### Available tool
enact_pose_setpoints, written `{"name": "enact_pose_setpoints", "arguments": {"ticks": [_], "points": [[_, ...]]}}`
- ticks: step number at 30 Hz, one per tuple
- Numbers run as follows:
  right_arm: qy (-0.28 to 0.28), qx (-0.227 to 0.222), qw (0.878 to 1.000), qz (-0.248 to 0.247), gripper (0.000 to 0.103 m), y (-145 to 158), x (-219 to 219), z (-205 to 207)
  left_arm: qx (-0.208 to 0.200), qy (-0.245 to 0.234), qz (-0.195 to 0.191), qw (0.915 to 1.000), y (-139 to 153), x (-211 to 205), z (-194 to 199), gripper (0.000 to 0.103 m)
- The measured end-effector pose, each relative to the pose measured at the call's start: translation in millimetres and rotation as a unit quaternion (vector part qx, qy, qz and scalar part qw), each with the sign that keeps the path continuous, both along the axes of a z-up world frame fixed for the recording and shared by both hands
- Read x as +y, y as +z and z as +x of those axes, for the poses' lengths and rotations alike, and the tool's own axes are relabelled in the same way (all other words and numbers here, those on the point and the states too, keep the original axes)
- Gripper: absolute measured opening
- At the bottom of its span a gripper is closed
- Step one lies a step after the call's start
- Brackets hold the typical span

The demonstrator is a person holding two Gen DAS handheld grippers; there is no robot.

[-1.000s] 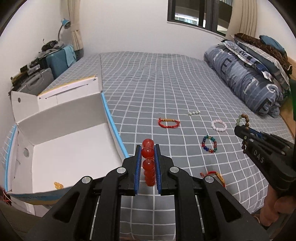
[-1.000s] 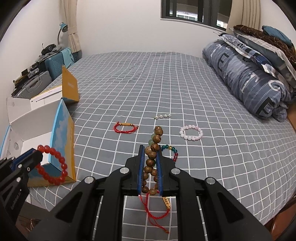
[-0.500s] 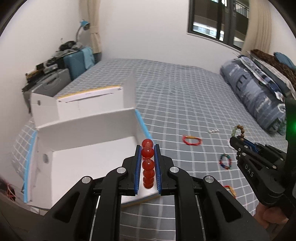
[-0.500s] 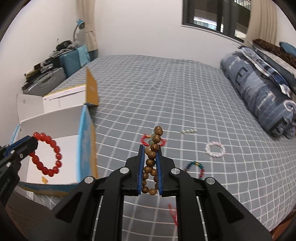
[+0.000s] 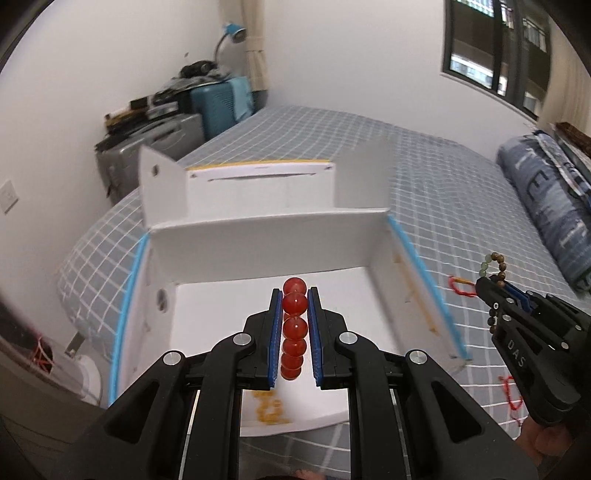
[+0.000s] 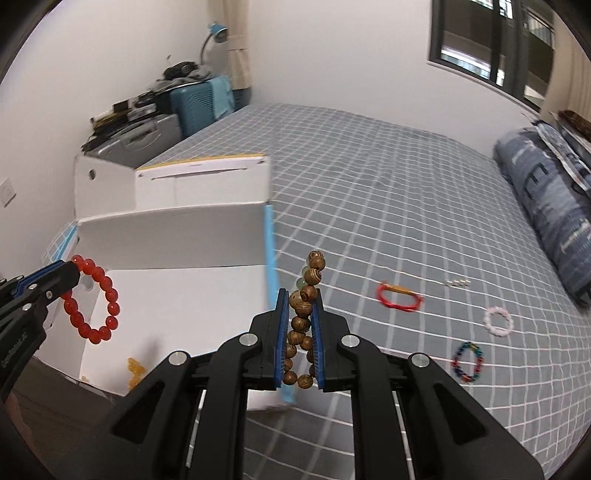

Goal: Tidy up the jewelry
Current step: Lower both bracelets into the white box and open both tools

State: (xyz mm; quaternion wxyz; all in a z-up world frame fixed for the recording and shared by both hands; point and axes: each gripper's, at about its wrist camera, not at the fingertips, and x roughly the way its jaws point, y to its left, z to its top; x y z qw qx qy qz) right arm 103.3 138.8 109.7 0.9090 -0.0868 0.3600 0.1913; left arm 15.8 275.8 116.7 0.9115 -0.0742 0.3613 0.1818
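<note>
- Surface: bed (image 6: 388, 206) under a grey sheet with a white grid; rolled blue quilt (image 6: 546, 206) at its right edge.
- Room: white walls, dark-framed window (image 6: 491, 44), teal suitcase (image 6: 199, 103) and grey case (image 6: 136, 136) by the left wall, blue lamp (image 6: 218, 31) above.
- White box (image 5: 273, 229), flaps up, on the bed's near left corner; small amber beads (image 5: 269, 406) inside, blurred and partly hidden.
- Left gripper (image 5: 294, 295): jaws narrow, clamped on red bead bracelet (image 6: 92, 299), above the box.
- Right gripper (image 6: 300, 295): jaws narrow, clamped on wooden bead bracelet (image 6: 301, 321), beside the box's right wall.
- Loose on the sheet: red cord bracelet (image 6: 399, 297), white bracelet (image 6: 498, 321), multicoloured bracelet (image 6: 468, 362), tiny pale beads (image 6: 458, 283), hard to make out.
</note>
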Motion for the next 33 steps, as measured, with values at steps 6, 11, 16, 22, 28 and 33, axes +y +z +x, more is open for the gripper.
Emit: {"name": "enact_pose_setpoints", "arguments": {"ticks": [6,11,16,22,28,33], "points": [[0.036,0.017,0.999,-0.012,0.011,-20.0,49.6,-2.0,0.025,0.030,-0.005,0.9992,-19.8,31.6,-7.2,0.013],[0.047,0.041,0.998,-0.020,0.011,-40.3,73.1,1.5,0.047,0.046,-0.011,0.9978,-38.0,53.5,-8.3,0.013],[0.043,0.074,0.996,-0.032,0.011,-58.3,86.4,10.7,0.072,0.056,-0.016,0.9957,-57.7,69.6,0.8,0.013],[0.039,0.115,0.991,-0.050,0.011,-73.8,94.7,23.8,0.105,0.052,-0.036,0.9924,-76.1,77.2,12.8,0.013],[0.034,0.136,0.988,-0.058,0.011,-84.4,94.5,28.1,0.124,0.055,-0.043,0.9898,-87.3,78.1,18.7,0.013],[0.038,0.141,0.988,-0.056,0.012,-88.6,96.5,29.3,0.133,0.057,-0.038,0.9888,-90.2,78.6,21.3,0.013]]}}
